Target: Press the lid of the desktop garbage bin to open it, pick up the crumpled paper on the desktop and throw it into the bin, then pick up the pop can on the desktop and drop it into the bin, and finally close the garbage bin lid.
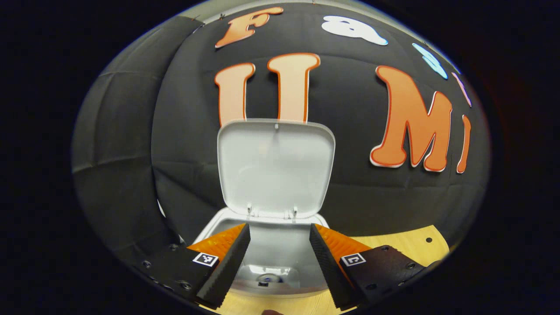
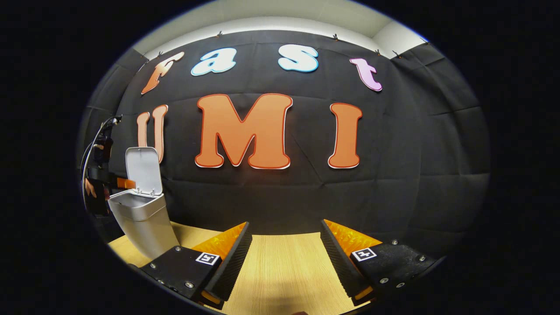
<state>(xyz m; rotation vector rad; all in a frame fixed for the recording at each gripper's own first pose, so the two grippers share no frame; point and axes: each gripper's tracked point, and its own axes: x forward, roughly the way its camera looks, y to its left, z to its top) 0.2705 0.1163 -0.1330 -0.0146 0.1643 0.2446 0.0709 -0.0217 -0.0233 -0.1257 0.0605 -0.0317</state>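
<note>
Bin lid [image 1: 275,168] stands open over garbage bin [image 2: 142,218] near desktop [image 2: 280,267] left edge; closing left, judging by this. Left gripper [image 1: 280,258] and right gripper [image 2: 284,262] fingers apart, empty.

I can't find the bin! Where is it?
In the right gripper view the bin stands far left on the wooden table, lid up, against the black cloth wall.

The bin [image 2: 142,221] looks smooth, satin plastic, its lid [image 1: 275,168] matt inside; the tabletop [image 2: 280,267] is light wood grain.
</note>
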